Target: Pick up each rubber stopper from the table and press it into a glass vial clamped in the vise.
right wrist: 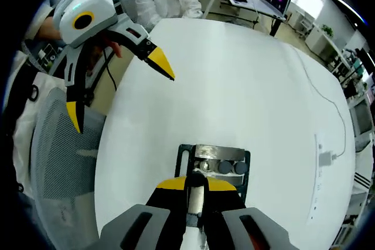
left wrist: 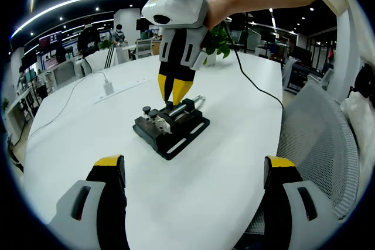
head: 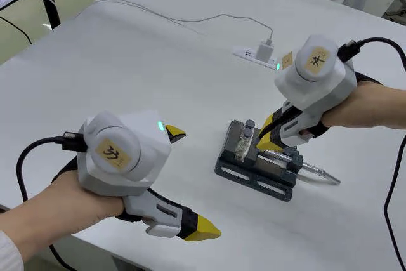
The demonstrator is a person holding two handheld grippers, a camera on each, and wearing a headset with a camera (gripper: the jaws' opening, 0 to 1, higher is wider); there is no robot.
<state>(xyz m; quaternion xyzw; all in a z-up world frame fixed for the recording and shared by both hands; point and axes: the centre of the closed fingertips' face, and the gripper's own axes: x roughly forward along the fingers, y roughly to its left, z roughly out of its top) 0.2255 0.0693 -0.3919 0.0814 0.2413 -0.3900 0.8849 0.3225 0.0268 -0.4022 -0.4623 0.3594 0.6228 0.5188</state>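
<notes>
You hold the white-and-grey left gripper [head: 189, 182] by the tabletop's near edge, its yellow-tipped jaws spread wide and empty, apparently waiting its turn. Your white right gripper [right wrist: 197, 184] comes down from the right-hand side with its jaws closed on the silver screw handle [head: 314, 171] of the black metal bench vise [head: 257, 169]. That grip looks meant to steady or tighten the clamp rather than to carry a stopper. The vise stands well in from the near edge, towards the right side, within reach of both grippers. Clear glass vials [head: 243, 145] are clamped upright in it, and dark grey rubber stoppers [head: 249, 124] sit on top of them; how deep they are seated cannot be told. The plain white tabletop [head: 158, 61] is broad. A white power strip [head: 254, 55] with a charger plugged in lies towards its far edge, and a thin white cable [head: 190, 20] trails left. Around it is a bright open office, with a grey mesh chair [left wrist: 316, 139] at the tabletop's edge.
</notes>
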